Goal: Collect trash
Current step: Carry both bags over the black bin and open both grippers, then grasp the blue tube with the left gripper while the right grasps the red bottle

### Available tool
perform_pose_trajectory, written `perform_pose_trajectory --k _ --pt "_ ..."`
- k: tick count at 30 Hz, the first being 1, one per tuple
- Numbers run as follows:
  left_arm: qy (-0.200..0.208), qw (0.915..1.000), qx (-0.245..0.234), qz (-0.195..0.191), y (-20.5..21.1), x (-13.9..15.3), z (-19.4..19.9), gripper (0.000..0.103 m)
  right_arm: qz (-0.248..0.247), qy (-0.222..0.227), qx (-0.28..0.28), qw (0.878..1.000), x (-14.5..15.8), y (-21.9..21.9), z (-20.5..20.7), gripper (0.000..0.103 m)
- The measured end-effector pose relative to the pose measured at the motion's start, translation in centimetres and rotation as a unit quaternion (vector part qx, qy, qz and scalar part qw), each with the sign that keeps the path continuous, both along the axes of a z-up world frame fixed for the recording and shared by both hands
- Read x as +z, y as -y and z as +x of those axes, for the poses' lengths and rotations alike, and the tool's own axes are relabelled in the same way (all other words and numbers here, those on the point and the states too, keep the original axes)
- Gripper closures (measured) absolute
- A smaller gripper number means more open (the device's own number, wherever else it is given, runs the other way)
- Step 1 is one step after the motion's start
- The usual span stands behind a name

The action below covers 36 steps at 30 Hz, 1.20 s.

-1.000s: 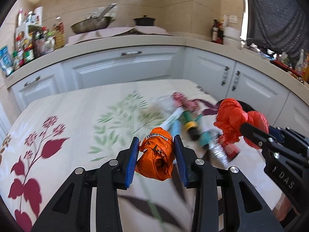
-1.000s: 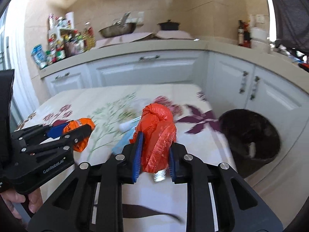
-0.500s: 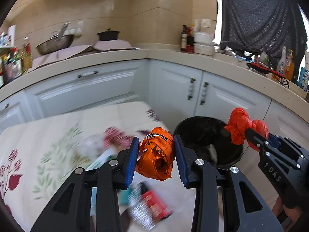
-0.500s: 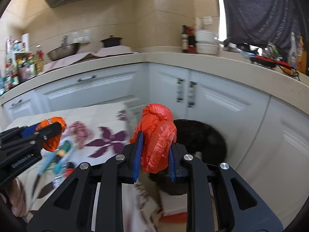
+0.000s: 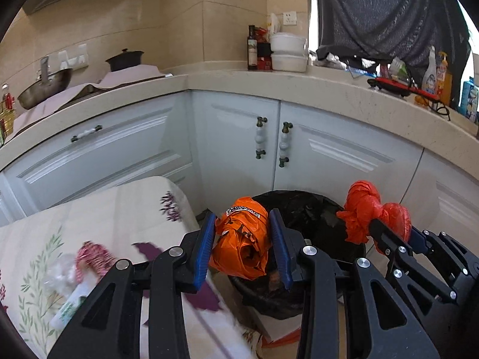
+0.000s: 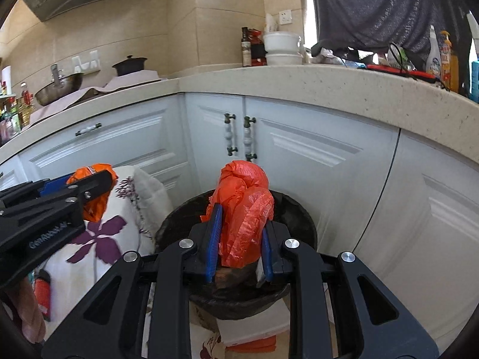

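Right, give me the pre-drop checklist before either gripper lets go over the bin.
1. Left gripper shut on the orange wrapper: ok.
2. Right gripper shut on the red plastic bag: ok.
3. Red plastic bag above the black-lined bin: ok.
4. Orange wrapper fully over the bin opening: cannot tell, it sits near the rim by the table edge.
5. Bin mouth open, with room: ok.
6. Grippers apart from each other: ok.

I count two black two-finger grippers, the left gripper [image 5: 242, 248] and the right gripper [image 6: 239, 242]. I count two crumpled plastic bags: one orange printed plastic bag [image 5: 244, 239] and one red-orange knotted plastic bag [image 6: 244, 209]. One round bin with a black liner [image 6: 296, 218]. One dark lidded pot [image 5: 124, 59], one metal wok [image 5: 45, 88], two stacked white containers [image 5: 289, 51].
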<state>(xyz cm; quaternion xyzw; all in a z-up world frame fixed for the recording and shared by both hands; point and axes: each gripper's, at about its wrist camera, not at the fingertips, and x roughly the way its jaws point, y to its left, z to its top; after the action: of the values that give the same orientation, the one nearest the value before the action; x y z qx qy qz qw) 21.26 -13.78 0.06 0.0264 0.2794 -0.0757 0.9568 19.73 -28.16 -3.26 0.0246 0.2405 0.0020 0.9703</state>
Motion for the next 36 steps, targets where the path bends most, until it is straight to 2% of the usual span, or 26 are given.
perform_pose_trajectory --k 7,8,9,10,11,14,23,27,36 --pt "-0.023 0.9997 0.007 0.005 2.1 -1.4 3.6 0.063 0.006 -0.010 -0.009 1.000 -1.3 1.4 3.1 0.079" --pt "-0.025 0.9996 0.006 0.006 2.3 -1.5 4.0 0.060 0.005 -0.012 -0.010 1.000 -1.5 1.4 3.5 0.078" --pt "-0.028 0.9995 0.009 0.012 2.5 -1.7 4.4 0.057 0.002 -0.013 -0.013 1.000 -1.7 1.4 3.9 0.074" --pt "-0.027 0.9994 0.012 0.016 2.6 -1.9 4.5 0.050 -0.001 -0.013 -0.017 1.000 -1.9 1.5 4.1 0.066" --pt "-0.025 0.9994 0.016 0.019 2.6 -1.9 4.6 0.044 -0.001 -0.013 -0.020 1.000 -2.1 1.5 4.3 0.063" --pt "-0.020 0.9993 0.023 0.020 2.5 -1.8 4.7 0.039 0.002 -0.013 -0.022 1.000 -2.3 1.5 4.3 0.061" --pt "-0.009 0.9992 0.035 0.014 0.3 -0.7 3.5 0.037 0.002 -0.001 -0.022 1.000 -0.9 1.0 2.8 0.059" --pt "0.000 0.9992 0.038 0.011 -1.0 0.2 1.9 0.036 0.008 0.004 -0.023 1.000 0.1 0.5 1.8 0.055" --pt "0.012 0.9979 0.061 0.016 -5.3 1.0 -1.8 0.030 0.018 0.015 0.002 1.000 1.8 -2.5 -1.3 0.054"
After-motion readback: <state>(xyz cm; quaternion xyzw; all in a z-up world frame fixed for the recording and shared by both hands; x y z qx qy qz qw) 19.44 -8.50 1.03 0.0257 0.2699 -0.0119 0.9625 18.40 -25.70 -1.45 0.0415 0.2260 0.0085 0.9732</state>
